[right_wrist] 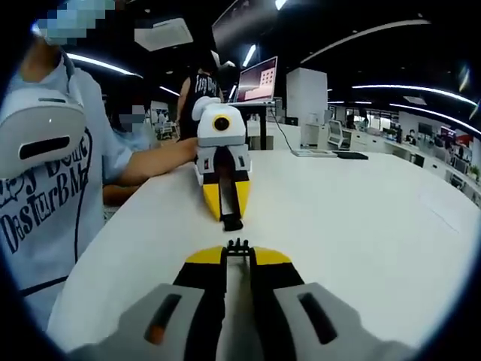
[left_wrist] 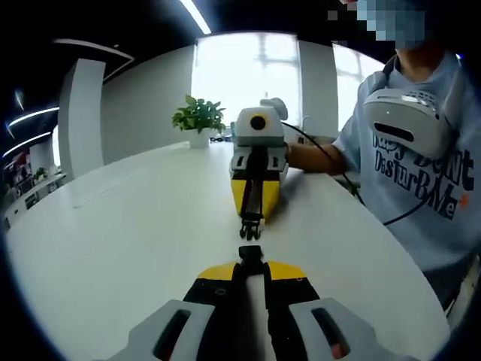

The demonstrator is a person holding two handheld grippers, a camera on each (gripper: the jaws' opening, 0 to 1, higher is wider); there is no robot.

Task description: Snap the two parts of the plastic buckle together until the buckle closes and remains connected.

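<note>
Facing each other over the white table (left_wrist: 113, 248), the left tongs (left_wrist: 251, 265) pinch the socket half (left_wrist: 250, 253) nearly closed, and the right tongs (right_wrist: 237, 250) pinch the pronged half (right_wrist: 237, 244) likewise. The halves sit just apart, tip to tip. Small, light, stiff plastic, likely slippery, they look best gripped well back from the mating ends. A plant (left_wrist: 199, 119) stands far behind the right tongs; nothing blocks the gap.
</note>
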